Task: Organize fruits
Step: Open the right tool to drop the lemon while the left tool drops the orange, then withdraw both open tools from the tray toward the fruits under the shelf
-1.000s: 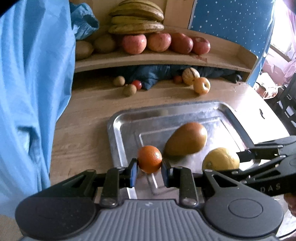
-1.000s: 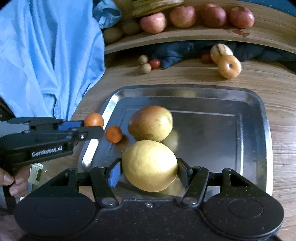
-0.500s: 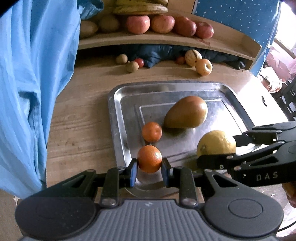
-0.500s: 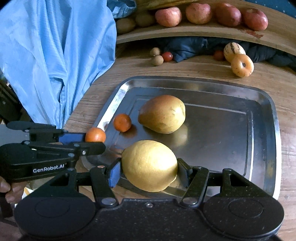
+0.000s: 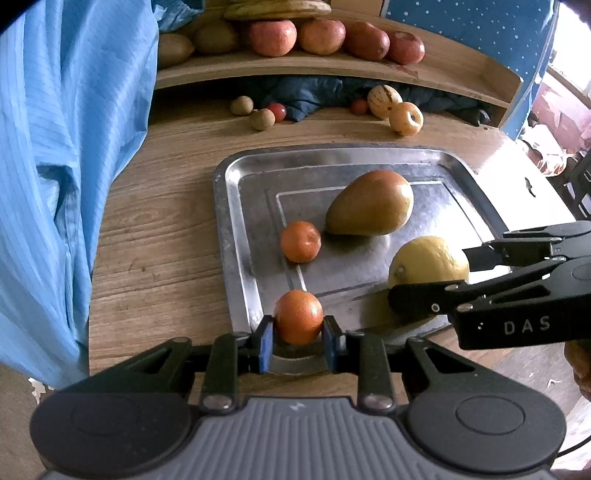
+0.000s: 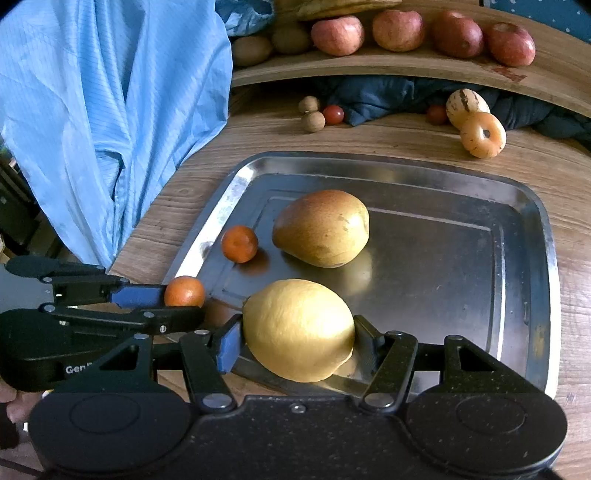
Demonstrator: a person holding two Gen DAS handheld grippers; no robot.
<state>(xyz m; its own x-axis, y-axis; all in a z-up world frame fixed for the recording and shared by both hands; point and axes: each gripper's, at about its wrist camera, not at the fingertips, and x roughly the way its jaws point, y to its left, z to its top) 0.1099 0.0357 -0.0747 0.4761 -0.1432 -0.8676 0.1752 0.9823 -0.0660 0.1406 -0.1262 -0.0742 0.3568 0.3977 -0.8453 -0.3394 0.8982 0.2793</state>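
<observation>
Left gripper (image 5: 298, 334): black linkage arms, silver screws, blue pads, ribbed grey body. Right gripper (image 6: 297, 341): speckled black body, blue pad, white "DAS" lettering on its side.

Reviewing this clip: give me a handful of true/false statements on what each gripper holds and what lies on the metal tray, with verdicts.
1. The left gripper is shut on a small orange. True.
2. The right gripper holds the pear. False: its jaws clamp the lemon; the pear lies free on the tray.
3. A second small orange lies on the tray beside the pear. True.
4. The tray is bare. False: the pear and an orange lie on it.
5. Red apples sit on the shelf behind. True.
</observation>
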